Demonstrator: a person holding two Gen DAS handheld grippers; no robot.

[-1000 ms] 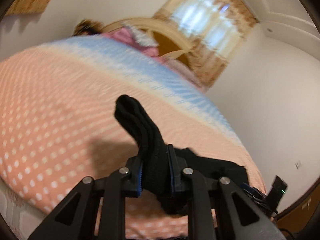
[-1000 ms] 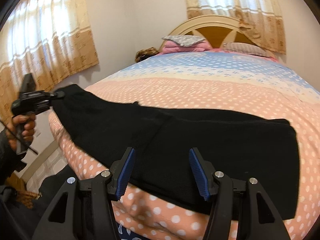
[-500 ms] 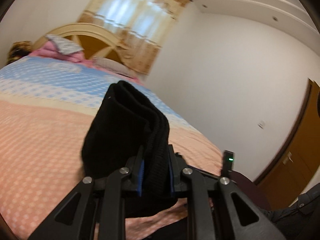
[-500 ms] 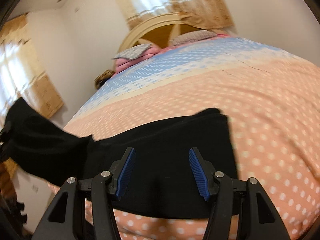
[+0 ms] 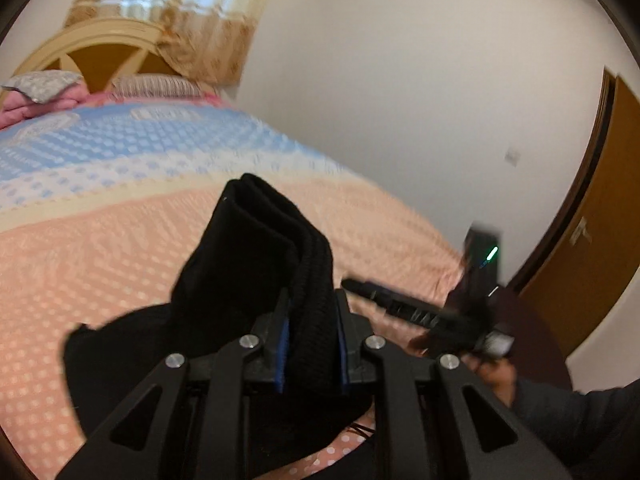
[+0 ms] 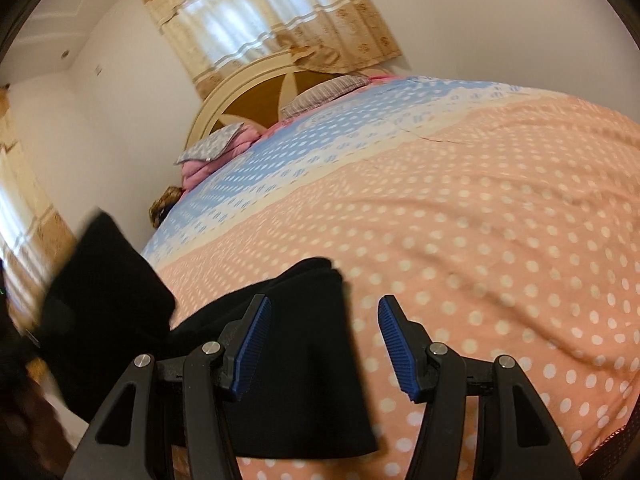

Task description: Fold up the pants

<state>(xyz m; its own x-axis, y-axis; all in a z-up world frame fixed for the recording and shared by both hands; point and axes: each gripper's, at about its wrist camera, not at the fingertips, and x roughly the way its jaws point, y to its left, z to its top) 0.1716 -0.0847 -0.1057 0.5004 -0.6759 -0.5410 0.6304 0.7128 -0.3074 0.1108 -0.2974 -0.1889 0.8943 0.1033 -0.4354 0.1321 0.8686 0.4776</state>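
Black pants (image 6: 296, 364) lie on the near part of a bed with a pink and blue dotted cover (image 6: 500, 248). My left gripper (image 5: 310, 344) is shut on one bunched end of the pants (image 5: 264, 264) and holds it up above the bed. That raised end also shows at the left of the right wrist view (image 6: 108, 280). My right gripper (image 6: 324, 348) is open and empty, just above the flat end of the pants; its left finger is over the cloth. The right gripper (image 5: 404, 304) shows in the left wrist view, held in a hand.
A cream headboard (image 6: 248, 92) and pillows (image 6: 320, 92) stand at the far end of the bed. Curtained windows (image 6: 264, 12) are behind it. A brown door (image 5: 588, 248) is to the right in the left wrist view. The bed's near edge runs under both grippers.
My left gripper has carried the held end of the pants to the right, over the rest of the pants. The flat part now looks shorter. My right gripper stays open and has shifted right.
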